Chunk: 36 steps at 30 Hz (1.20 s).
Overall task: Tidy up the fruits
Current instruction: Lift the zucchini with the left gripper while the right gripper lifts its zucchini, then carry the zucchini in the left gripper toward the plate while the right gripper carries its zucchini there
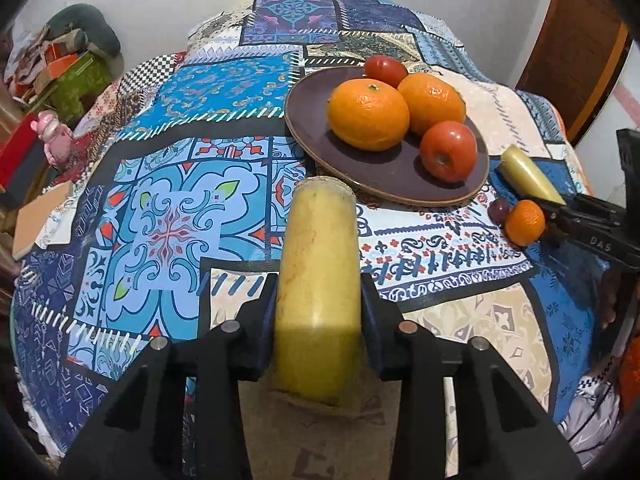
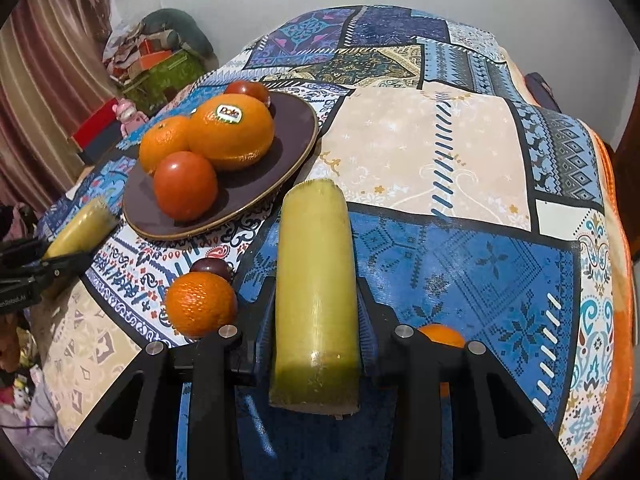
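We see the left gripper (image 1: 318, 300) with its jaws clamped on a yellow cut stalk (image 1: 318, 264), which runs straight out toward 12 o'clock in the left wrist view, its far end just short of the plate's near rim. The right gripper (image 2: 316, 312) has its jaws clamped on a second yellow-green stalk (image 2: 316, 280) in the same manner, pointing to 12 o'clock in its own view. Both are held above a bench covered by a patchwork cloth (image 1: 168, 216) in blue, white and beige. On the cloth sits a dark round plate (image 1: 312, 112) carrying 2 oranges, a near one (image 1: 368, 114) and a larger one (image 1: 432, 102) touching it, which wears a sticker in the right wrist view, plus 2 red tomatoes, 1 (image 1: 448, 150) at the plate's near edge and 1 (image 1: 385, 72) at its far edge. Off the plate, at 4 o'clock from it in the left wrist view, a small orange (image 1: 524, 222) lies on the cloth touching a small dark purple fruit (image 1: 499, 210). In the right wrist view another orange (image 2: 442, 336) shows partly behind the right gripper's body.
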Each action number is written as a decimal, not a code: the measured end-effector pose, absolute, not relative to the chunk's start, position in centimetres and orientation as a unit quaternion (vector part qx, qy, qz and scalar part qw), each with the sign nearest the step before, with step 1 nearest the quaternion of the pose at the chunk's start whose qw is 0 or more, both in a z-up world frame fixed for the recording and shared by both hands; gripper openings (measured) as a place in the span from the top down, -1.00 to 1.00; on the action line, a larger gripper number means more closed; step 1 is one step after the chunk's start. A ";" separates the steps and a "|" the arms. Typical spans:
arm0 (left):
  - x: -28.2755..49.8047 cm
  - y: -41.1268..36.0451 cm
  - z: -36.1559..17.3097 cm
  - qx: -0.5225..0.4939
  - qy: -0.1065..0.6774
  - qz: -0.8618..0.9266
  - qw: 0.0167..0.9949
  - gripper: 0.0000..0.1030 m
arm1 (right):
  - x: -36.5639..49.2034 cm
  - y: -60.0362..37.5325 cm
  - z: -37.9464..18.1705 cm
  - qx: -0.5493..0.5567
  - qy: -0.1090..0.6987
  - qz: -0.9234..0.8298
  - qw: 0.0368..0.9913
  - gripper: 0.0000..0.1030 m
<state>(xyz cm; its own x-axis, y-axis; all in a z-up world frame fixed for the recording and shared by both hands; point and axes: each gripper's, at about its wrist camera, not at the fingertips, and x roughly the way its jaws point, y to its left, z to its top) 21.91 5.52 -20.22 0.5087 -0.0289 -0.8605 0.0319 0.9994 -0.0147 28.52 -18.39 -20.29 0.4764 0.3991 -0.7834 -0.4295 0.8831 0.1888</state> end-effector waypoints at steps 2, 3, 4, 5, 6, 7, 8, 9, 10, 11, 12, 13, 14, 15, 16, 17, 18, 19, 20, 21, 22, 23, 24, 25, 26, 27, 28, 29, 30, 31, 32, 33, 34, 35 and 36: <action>22.2 5.1 -20.3 0.012 0.494 -0.016 0.869 0.27 | 28.5 -18.2 -20.3 -0.022 0.452 0.241 0.859 0.34; 22.5 5.0 -20.4 0.014 0.494 -0.017 0.869 0.27 | 28.5 -18.1 -20.3 -0.025 0.453 0.239 0.858 0.34; 22.8 4.9 -20.5 0.012 0.494 -0.019 0.869 0.27 | 28.5 -18.0 -20.3 -0.028 0.454 0.239 0.858 0.34; 23.0 4.9 -20.6 0.008 0.494 -0.022 0.869 0.27 | 28.5 -18.0 -20.3 -0.028 0.455 0.238 0.858 0.34; 23.2 5.0 -20.7 0.004 0.495 -0.022 0.869 0.27 | 28.5 -18.0 -20.3 -0.028 0.455 0.238 0.858 0.34; 23.3 5.1 -20.7 0.000 0.495 -0.024 0.868 0.27 | 28.5 -18.0 -20.3 -0.026 0.454 0.238 0.858 0.34; 23.3 5.2 -20.6 -0.003 0.495 -0.028 0.868 0.27 | 28.5 -18.1 -20.3 -0.025 0.453 0.237 0.859 0.34; 23.3 5.2 -20.5 -0.005 0.495 -0.033 0.868 0.28 | 28.5 -18.1 -20.3 -0.023 0.452 0.237 0.860 0.34; 23.2 5.3 -20.4 -0.008 0.495 -0.037 0.868 0.28 | 28.5 -18.2 -20.2 -0.021 0.452 0.237 0.860 0.35; 23.1 5.3 -20.3 -0.008 0.495 -0.039 0.868 0.28 | 28.5 -18.2 -20.2 -0.019 0.453 0.236 0.860 0.35; 22.9 5.3 -20.2 -0.006 0.494 -0.041 0.868 0.28 | 28.5 -18.2 -20.1 -0.017 0.452 0.236 0.860 0.35; 22.7 5.2 -20.0 -0.002 0.492 -0.042 0.870 0.28 | 28.5 -18.3 -19.9 -0.016 0.450 0.234 0.862 0.35; 22.5 5.1 -19.8 0.001 0.489 -0.043 0.871 0.28 | 28.5 -18.3 -19.7 -0.016 0.448 0.232 0.863 0.35; 22.3 5.0 -19.7 0.003 0.487 -0.044 0.872 0.28 | 28.5 -18.4 -19.4 -0.015 0.444 0.231 0.866 0.35; 22.1 5.0 -19.6 0.001 0.485 -0.046 0.873 0.28 | 28.5 -18.4 -19.3 -0.014 0.443 0.230 0.867 0.35; 22.0 5.1 -19.5 -0.001 0.484 -0.047 0.874 0.28 | 28.5 -18.5 -18.9 -0.012 0.440 0.229 0.868 0.35; 21.9 5.1 -19.3 -0.003 0.482 -0.046 0.875 0.28 | 28.6 -18.5 -18.8 -0.012 0.439 0.228 0.869 0.35; 21.8 5.2 -19.1 -0.005 0.479 -0.043 0.877 0.28 | 28.6 -18.6 -18.5 -0.011 0.437 0.226 0.870 0.35; 21.8 5.3 -19.0 -0.005 0.475 -0.040 0.879 0.28 | 28.6 -18.6 -18.2 -0.009 0.435 0.225 0.872 0.35; 21.8 5.4 -18.7 -0.006 0.471 -0.038 0.882 0.28 | 28.7 -18.6 -18.0 -0.009 0.434 0.223 0.873 0.35; 21.8 5.6 -18.6 -0.009 0.468 -0.037 0.883 0.28 | 28.7 -18.7 -17.8 -0.010 0.432 0.222 0.874 0.35; 21.8 5.7 -18.4 -0.011 0.466 -0.037 0.884 0.28 | 28.7 -18.6 -17.6 -0.013 0.429 0.220 0.876 0.35; 21.9 5.8 -18.1 -0.014 0.462 -0.037 0.886 0.28 | 28.7 -18.6 -17.4 -0.014 0.427 0.219 0.877 0.35; 21.9 5.9 -17.9 -0.014 0.460 -0.036 0.887 0.28 | 28.7 -18.6 -17.2 -0.014 0.425 0.218 0.878 0.35; 22.0 5.9 -17.7 -0.013 0.457 -0.035 0.889 0.28 | 28.7 -18.6 -17.0 -0.014 0.423 0.217 0.880 0.35; 22.1 6.0 -17.4 -0.013 0.453 -0.033 0.891 0.28 | 28.7 -18.5 -16.8 -0.014 0.421 0.216 0.881 0.35; 22.1 6.1 -17.1 -0.013 0.449 -0.033 0.893 0.28 | 28.8 -18.5 -16.7 -0.014 0.420 0.215 0.882 0.35; 22.2 6.1 -16.9 -0.014 0.446 -0.033 0.894 0.28 | 28.9 -18.5 -16.5 -0.015 0.419 0.214 0.882 0.35; 22.4 6.1 -16.7 -0.014 0.444 -0.033 0.895 0.28 | 28.9 -18.5 -16.4 -0.015 0.418 0.214 0.883 0.35; 22.5 6.2 -16.5 -0.014 0.441 -0.032 0.897 0.28 | 29.0 -18.4 -16.2 -0.016 0.416 0.213 0.884 0.35; 22.7 6.2 -16.3 -0.014 0.438 -0.031 0.898 0.28 | 29.1 -18.3 -16.0 -0.018 0.414 0.213 0.885 0.35; 22.8 6.3 -16.2 -0.014 0.436 -0.031 0.899 0.28 | 29.1 -18.2 -15.9 -0.019 0.413 0.213 0.885 0.35; 23.0 6.4 -16.1 -0.015 0.435 -0.032 0.900 0.28 | 29.2 -18.1 -15.8 -0.021 0.412 0.213 0.886 0.35; 23.2 6.5 -15.9 -0.018 0.434 -0.033 0.900 0.28 | 29.3 -18.0 -15.7 -0.021 0.411 0.214 0.886 0.35; 23.5 6.6 -15.9 -0.018 0.435 -0.034 0.900 0.28 | 29.3 -17.9 -15.6 -0.021 0.410 0.215 0.886 0.35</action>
<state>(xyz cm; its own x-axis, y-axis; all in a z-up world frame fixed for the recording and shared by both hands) 23.47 6.59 -15.86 0.6200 -0.0771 -0.7808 0.0457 0.9970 -0.0622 29.35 -17.90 -15.56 0.5720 0.3634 -0.7354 -0.3985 0.9067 0.1381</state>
